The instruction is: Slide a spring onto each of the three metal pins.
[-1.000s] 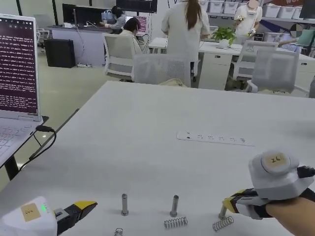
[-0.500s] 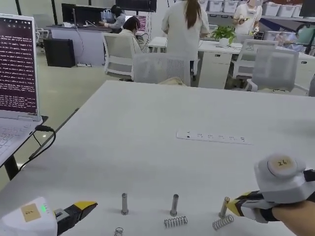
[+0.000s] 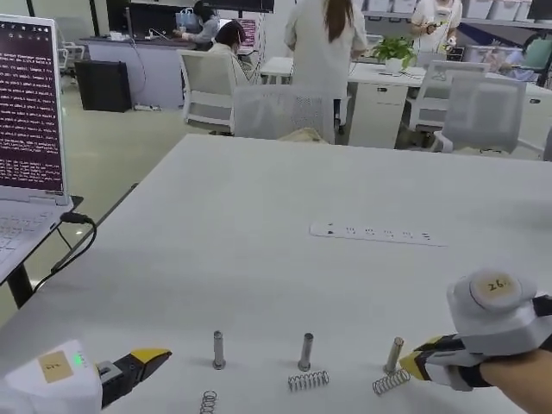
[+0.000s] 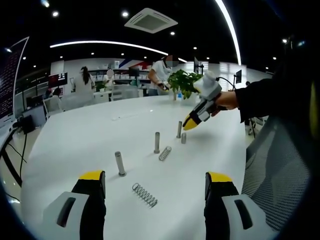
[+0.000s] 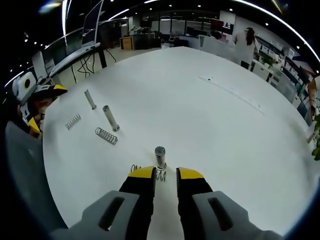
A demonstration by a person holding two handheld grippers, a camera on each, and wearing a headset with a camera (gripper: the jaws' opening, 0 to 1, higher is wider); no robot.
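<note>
White tabletop (image 3: 259,224) right across the frame, plain. Three pins (image 3: 306,351) along the lower edge, dull silver-grey, and the springs (image 3: 308,380) beside them a paler, glinting silver. Left tongs (image 4: 155,176), bottom of their own view: bright yellow tips on black, pale grey behind. Right tongs (image 5: 165,172) the same, yellow over black over grey. Head view, lower left: a tan sticker (image 3: 54,366) and a small green light (image 3: 78,364). Lower right, a second sticker (image 3: 490,285), tan too, with dark marks, possibly digits. Upper left, the laptop screen (image 3: 30,112) is deep purple with rows of pale text. White power strip (image 3: 378,234) mid-frame, green plant (image 3: 395,52) at the top.
</note>
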